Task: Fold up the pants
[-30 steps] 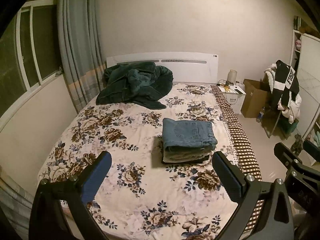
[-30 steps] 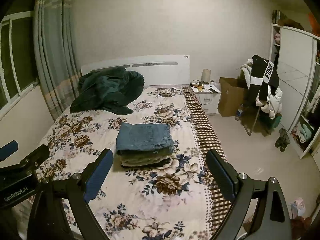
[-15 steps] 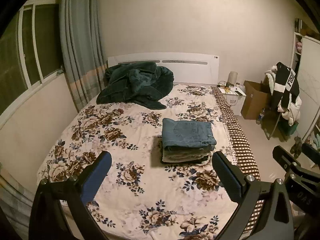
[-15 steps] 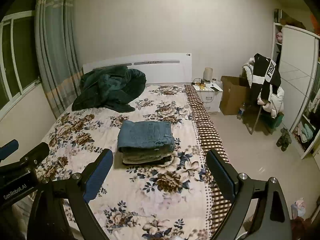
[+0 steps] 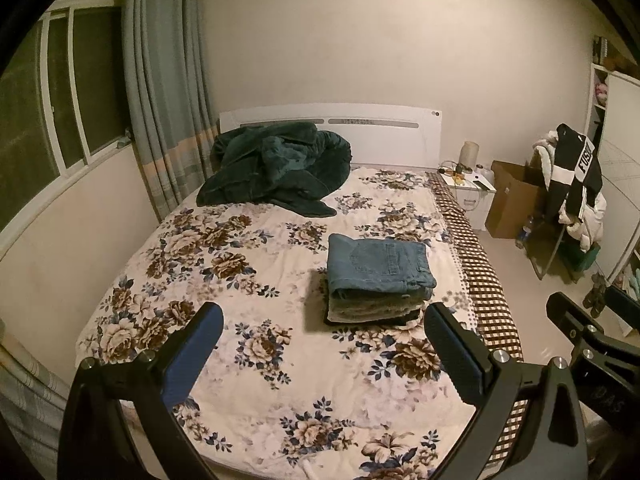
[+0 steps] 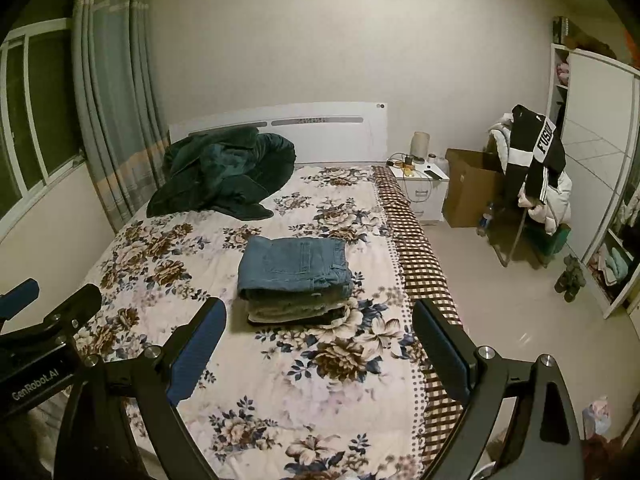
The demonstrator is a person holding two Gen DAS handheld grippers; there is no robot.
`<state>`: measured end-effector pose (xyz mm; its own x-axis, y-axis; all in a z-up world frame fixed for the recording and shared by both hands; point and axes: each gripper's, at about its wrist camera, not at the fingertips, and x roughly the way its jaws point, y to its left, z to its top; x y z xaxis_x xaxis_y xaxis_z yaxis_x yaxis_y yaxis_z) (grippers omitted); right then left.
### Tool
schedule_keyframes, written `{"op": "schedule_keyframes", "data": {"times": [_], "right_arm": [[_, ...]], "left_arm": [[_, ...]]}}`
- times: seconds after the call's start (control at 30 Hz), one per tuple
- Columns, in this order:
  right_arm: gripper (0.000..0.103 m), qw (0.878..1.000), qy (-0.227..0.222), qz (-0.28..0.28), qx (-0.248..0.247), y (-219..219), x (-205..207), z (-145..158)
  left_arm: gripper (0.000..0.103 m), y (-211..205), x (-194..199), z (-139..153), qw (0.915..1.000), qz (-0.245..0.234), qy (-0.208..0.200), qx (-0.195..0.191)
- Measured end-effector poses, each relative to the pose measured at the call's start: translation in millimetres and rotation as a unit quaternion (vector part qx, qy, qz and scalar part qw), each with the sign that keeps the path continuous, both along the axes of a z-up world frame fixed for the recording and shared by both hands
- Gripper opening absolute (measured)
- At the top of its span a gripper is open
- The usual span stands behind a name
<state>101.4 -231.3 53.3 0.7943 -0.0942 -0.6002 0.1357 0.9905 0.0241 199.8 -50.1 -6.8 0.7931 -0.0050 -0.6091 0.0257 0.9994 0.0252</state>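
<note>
Nearest, the left tool [image 5: 324, 354] and the right tool [image 6: 320, 352] both hang spread wide above the foot of the bed [image 5: 256, 280], gripping nothing, well apart from the clothes. Beyond them, on the floral bedspread toward its right side, sits a stack of folded pants [image 5: 378, 280], blue jeans on top of lighter and dark pairs. Farther back a dark green blanket [image 5: 276, 168] lies bunched against the white headboard [image 5: 392, 136], with a nightstand [image 6: 422, 186] beside the bed.
</note>
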Motion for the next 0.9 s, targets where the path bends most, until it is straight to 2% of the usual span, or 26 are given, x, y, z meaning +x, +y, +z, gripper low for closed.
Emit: {"op": "schedule_keyframes", "data": {"times": [0.9], "right_arm": [[0.096, 1.000, 0.001, 0.001, 0.001, 0.0, 1.0, 1.1]], "left_arm": [[0.103, 2.5, -0.9, -2.2, 1.0000, 0.004, 0.003, 0.002]]}}
